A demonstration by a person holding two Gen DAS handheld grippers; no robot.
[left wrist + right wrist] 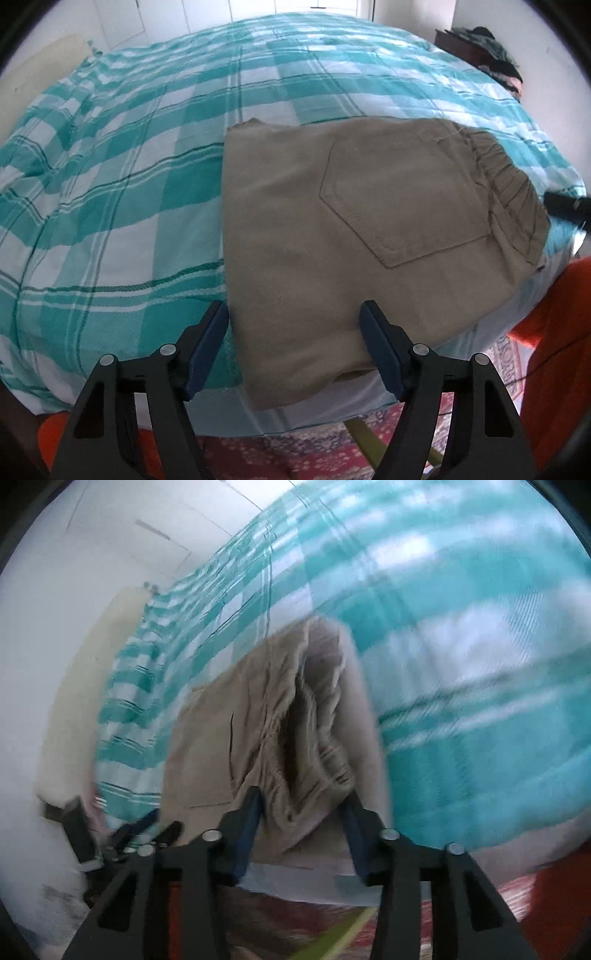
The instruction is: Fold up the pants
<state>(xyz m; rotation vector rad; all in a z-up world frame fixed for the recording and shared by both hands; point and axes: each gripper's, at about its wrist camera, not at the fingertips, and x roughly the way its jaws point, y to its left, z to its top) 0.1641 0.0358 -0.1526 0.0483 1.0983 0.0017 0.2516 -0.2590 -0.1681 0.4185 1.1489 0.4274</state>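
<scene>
My left gripper (293,317) hangs spread wide over the near edge of the bed (110,184), where the folded khaki pants (332,221) lie pocket up, and my right gripper (304,806), fingers apart, straddles their gathered waistband (291,720) in a blurred view.
</scene>
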